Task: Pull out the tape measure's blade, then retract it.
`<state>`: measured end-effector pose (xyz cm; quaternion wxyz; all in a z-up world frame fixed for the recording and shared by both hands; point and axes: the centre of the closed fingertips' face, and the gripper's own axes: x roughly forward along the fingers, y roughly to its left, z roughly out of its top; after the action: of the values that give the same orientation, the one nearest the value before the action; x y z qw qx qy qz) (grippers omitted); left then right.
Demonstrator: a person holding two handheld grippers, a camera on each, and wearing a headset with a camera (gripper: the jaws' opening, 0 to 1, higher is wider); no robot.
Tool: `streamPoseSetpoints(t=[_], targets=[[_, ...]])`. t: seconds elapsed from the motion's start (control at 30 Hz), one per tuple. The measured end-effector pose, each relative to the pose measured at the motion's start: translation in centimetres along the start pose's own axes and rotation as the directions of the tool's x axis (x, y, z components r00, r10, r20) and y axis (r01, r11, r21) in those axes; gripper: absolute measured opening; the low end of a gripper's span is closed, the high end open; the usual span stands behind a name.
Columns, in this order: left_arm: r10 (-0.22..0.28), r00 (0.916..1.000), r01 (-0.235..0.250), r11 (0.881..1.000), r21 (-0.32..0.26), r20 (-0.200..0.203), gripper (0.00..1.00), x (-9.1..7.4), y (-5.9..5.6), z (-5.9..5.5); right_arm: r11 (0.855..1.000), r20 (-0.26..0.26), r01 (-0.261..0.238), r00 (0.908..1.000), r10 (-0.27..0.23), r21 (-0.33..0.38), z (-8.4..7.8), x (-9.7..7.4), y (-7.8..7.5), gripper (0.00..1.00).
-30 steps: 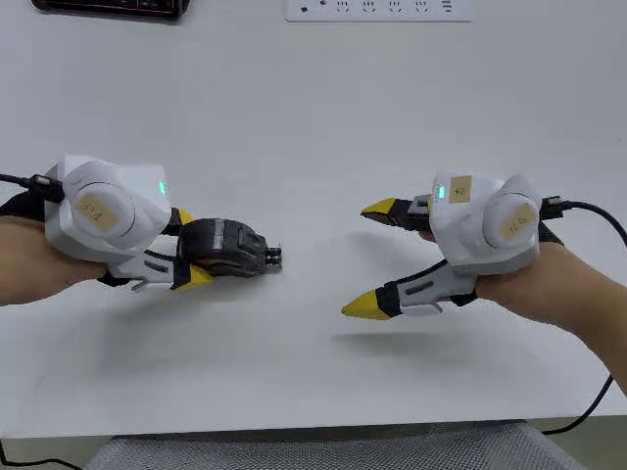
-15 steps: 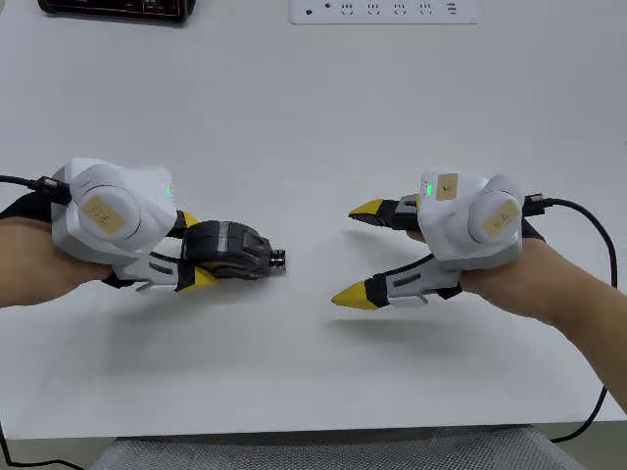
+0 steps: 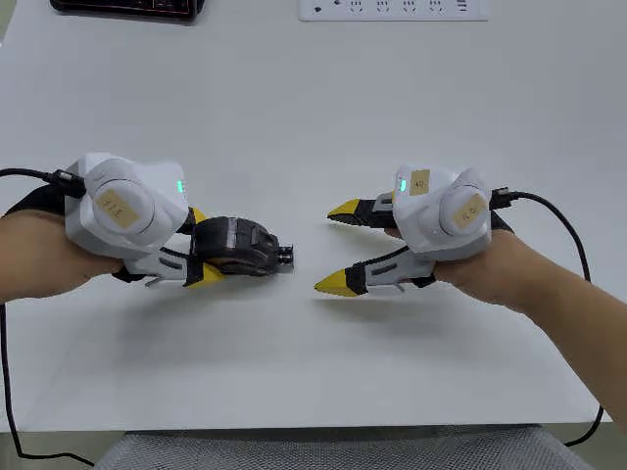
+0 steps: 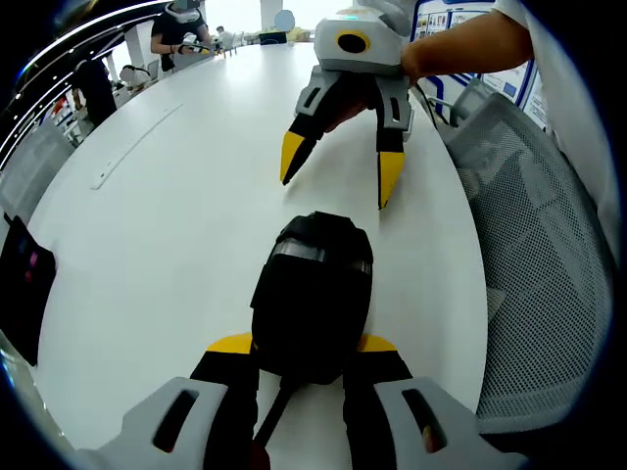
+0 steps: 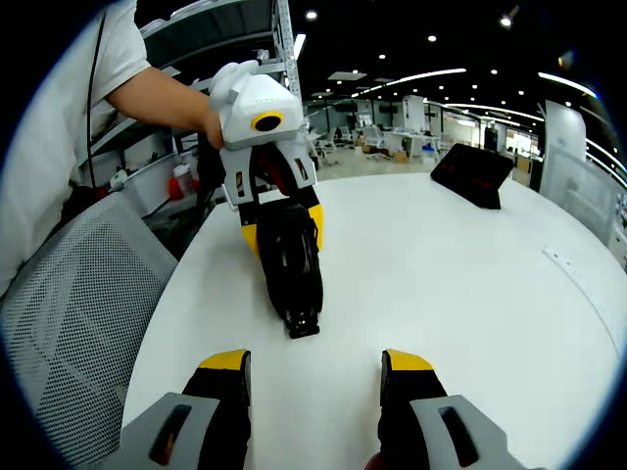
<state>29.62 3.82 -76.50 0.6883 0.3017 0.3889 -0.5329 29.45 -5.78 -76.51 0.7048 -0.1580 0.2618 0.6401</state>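
Tape measure [image 3: 238, 247]: black, rounded case with a ribbed, rubbery-looking shell. It sits left of centre in the head view, on the table. The small dark blade tip [image 3: 287, 258] sits at the case mouth, pointing toward frame right.

Left gripper [image 3: 204, 247]: glossy white moulded housing, black jaw arms, pointed yellow tips. The jaws pinch the rear of the case from both sides, confirmed in the left gripper view, where the case [image 4: 313, 299] fills the lower centre between the yellow tips of that gripper [image 4: 305, 344].

Right gripper [image 3: 338, 247]: same build, right of centre, jaws spread wide with nothing between them. The tips are near the blade tip but apart from it. In its own view the right gripper [image 5: 314, 360] shows its tips at bottom, with the case [image 5: 292, 264] ahead at centre.

Table [image 3: 294, 117]: white, smooth, matte, with soft shadows under both tools. White power strip [image 3: 392, 8] at the top edge; dark flat device [image 3: 127, 6] at upper left. Grey mesh chair [image 3: 294, 452] along the bottom edge. The room in the right gripper view is a large hall with ceiling spotlights.
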Motion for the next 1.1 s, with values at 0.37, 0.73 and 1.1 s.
streamPoseSetpoints(t=[0.37,0.73,1.1], targets=[[-0.003,1.0000,0.003,1.000,-0.003,0.000,0.28,0.0,0.0,0.0,0.999,0.009,-0.031,0.9995,0.032,-0.030,0.5,1.9,0.0,0.40],[-0.003,1.0000,0.003,1.000,-0.003,0.000,0.28,0.0,0.0,-0.1,0.997,0.023,-0.052,0.9983,0.053,-0.054,0.8,2.9,0.4,0.29],[-0.005,1.0000,0.005,1.000,-0.004,0.001,0.28,0.0,0.0,0.0,0.995,0.036,-0.065,0.9970,0.068,-0.075,1.0,3.5,0.8,0.20]])
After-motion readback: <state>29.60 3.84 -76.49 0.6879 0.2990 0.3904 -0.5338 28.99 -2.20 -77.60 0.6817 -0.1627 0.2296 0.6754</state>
